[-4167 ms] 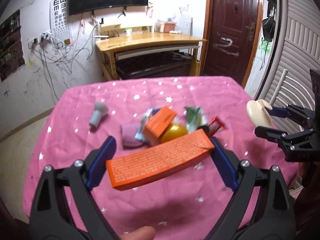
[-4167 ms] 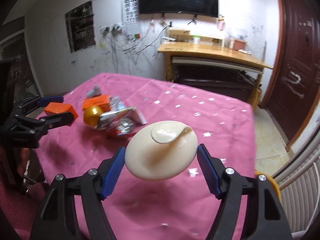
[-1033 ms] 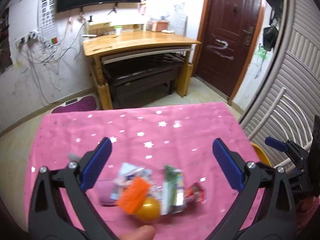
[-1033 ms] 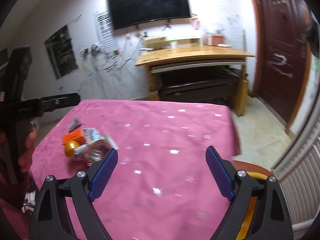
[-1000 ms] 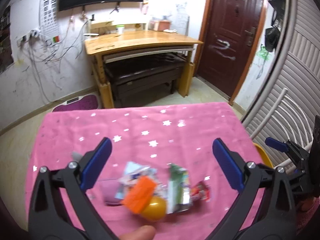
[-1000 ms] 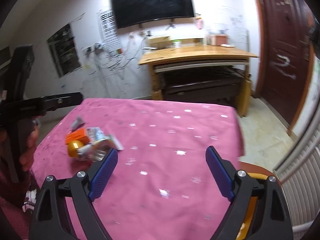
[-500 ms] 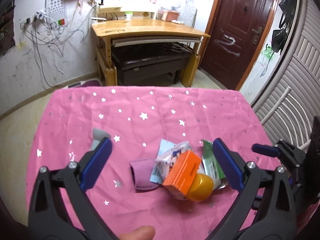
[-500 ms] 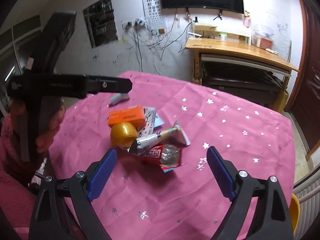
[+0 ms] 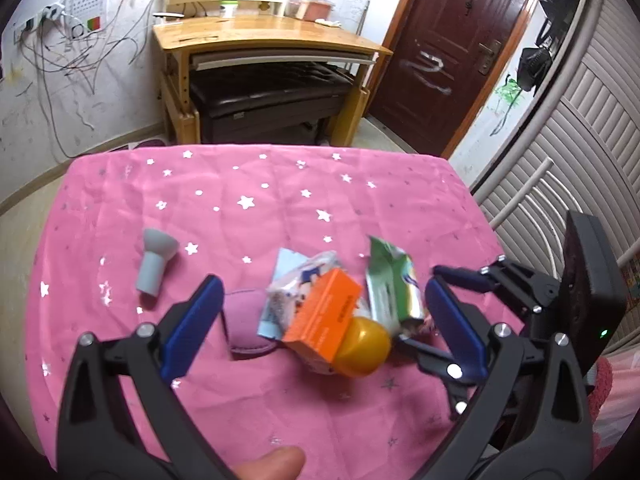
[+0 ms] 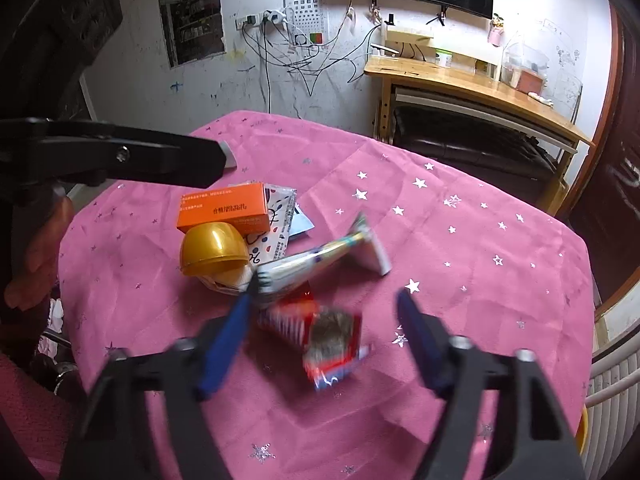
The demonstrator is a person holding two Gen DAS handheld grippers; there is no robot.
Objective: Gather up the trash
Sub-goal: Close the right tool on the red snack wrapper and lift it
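Observation:
A pile of trash lies on the pink starred tablecloth: an orange box, a gold half shell, a green and silver wrapper, a purple pad and a patterned packet. My left gripper is open and empty, above the pile. My right gripper is open and empty, its fingers either side of a red and silver wrapper. The orange box, gold shell and silver wrapper lie beyond it.
A grey funnel-shaped piece lies apart at the left of the table. A yellow bin rim shows past the table's right edge. A wooden desk and a dark door stand behind.
Both grippers have come closer and lower to the pile. The right gripper now straddles the red wrapper, with its fingers somewhat narrower. The left gripper stays wide open.

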